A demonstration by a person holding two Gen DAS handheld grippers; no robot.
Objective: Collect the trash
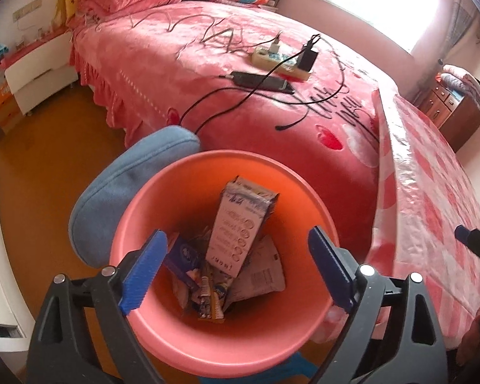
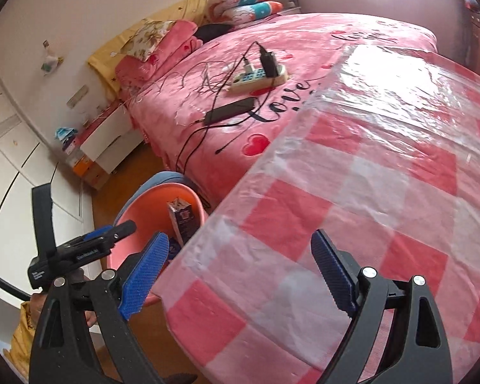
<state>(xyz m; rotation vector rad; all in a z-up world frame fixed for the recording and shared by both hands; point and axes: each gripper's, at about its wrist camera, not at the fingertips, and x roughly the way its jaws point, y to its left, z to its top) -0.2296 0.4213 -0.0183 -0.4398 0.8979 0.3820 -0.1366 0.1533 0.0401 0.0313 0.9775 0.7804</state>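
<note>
Both grippers wide open and empty, trash sitting in the pink bin by the bed

The left gripper (image 1: 233,270) hangs over the bin (image 1: 163,342), so only that view looks inside: a tall white carton (image 1: 236,224), a blue wrapper (image 1: 184,256) and some crumpled packets I can't really make out. The right gripper (image 2: 240,272) is over the checkered table (image 2: 368,192) to the right, and from there the table edge cuts off most of the bin, leaving just one box poking up.
</note>
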